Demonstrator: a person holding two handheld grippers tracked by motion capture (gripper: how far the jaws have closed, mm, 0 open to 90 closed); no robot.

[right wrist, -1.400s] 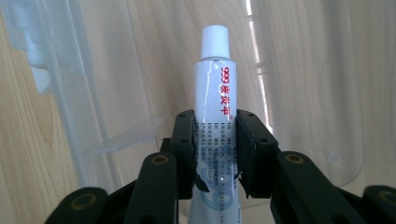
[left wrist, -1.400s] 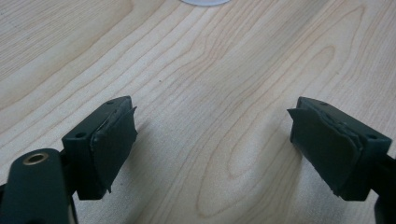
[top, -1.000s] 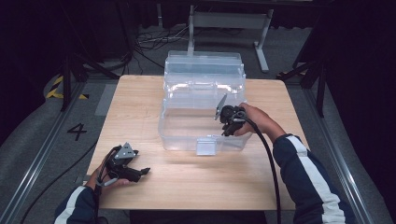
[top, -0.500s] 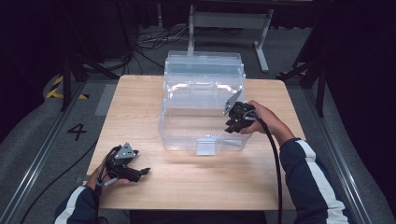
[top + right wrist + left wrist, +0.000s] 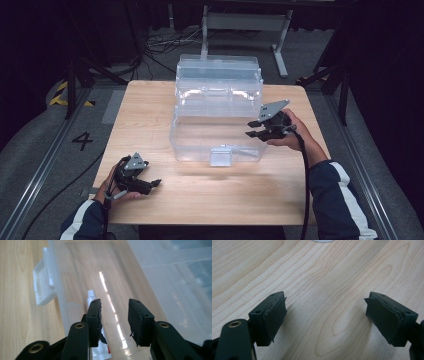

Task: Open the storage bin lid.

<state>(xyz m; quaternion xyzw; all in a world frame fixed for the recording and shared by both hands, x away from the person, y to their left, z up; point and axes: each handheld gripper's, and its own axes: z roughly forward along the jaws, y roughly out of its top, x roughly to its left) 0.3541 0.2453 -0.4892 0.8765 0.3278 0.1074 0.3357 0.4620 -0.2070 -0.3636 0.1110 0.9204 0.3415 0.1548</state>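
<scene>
While the right gripper [image 5: 256,129] hangs above the right end of the clear plastic storage box [image 5: 216,134] with its hinged lid standing open behind, its jaws have just been opening and hold nothing between them; a white tube with a red end [image 5: 98,338] lies on the box floor, below and partly behind the left jaw in the right gripper view. The risk here is a poor approach: the jaws stand only partly apart, so a descent could land a pad on the tube and push it along the slick floor rather than straddle it. The gripper could also catch the thin front wall or the white latch tab [image 5: 220,156] and drag the light box across the pale wooden tabletop [image 5: 150,115]. The left gripper [image 5: 148,184], jaws wide open and empty, rests near the front left corner, well apart from the box, so nothing steadies it.
</scene>
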